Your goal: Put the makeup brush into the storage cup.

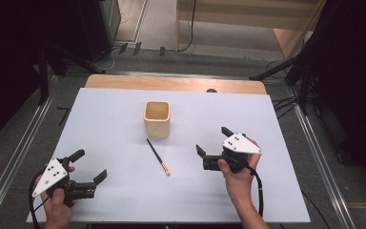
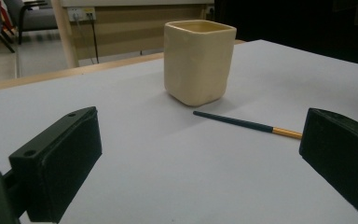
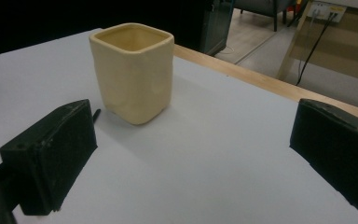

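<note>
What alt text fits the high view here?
A cream square cup stands on a white table, a dark pencil lying just in front. Each hand holds an open hand-held gripper: left hand-held gripper, right hand-held gripper.

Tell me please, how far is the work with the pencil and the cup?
Nothing looks done yet: the pencil lies flat on the table, in front of the upright cup. Both the left gripper and right gripper are open, holding nothing. Picking the pencil up is left.
</note>
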